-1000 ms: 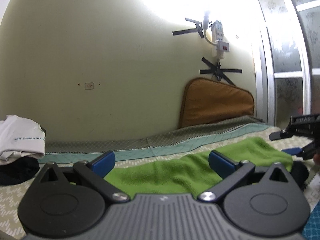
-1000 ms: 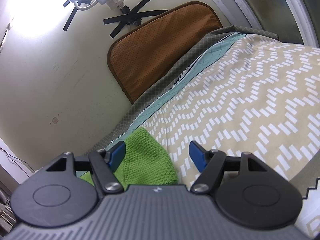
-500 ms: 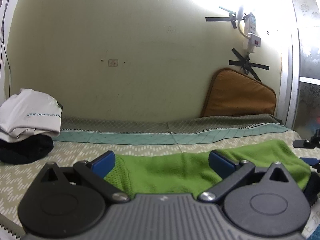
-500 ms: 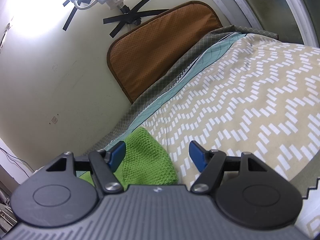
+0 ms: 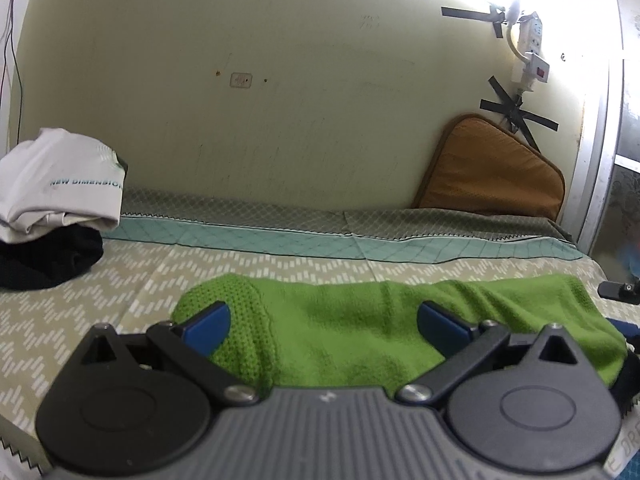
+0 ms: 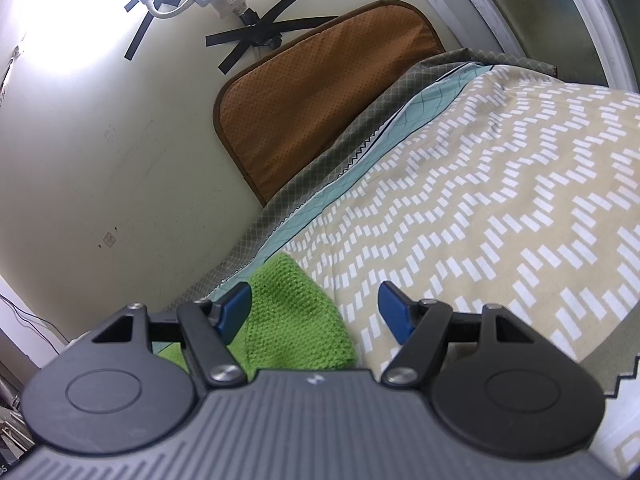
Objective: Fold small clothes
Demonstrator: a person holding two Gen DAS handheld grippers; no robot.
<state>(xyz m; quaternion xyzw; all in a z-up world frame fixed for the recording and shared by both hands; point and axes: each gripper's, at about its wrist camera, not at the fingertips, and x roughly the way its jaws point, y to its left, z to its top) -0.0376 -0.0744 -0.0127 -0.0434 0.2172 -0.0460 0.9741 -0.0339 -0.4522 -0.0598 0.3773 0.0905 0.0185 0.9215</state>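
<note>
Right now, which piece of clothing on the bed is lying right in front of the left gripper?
The green knit garment, spread between the open left gripper fingers; the white garment and black garment sit stacked far left.

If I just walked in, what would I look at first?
Probably the bright green knitted cloth, lying stretched across the zigzag-patterned bed right in front of the open left gripper. Then the brown cushion leaning on the wall at the far right, and the white shirt piled on dark clothes at the left.
</note>
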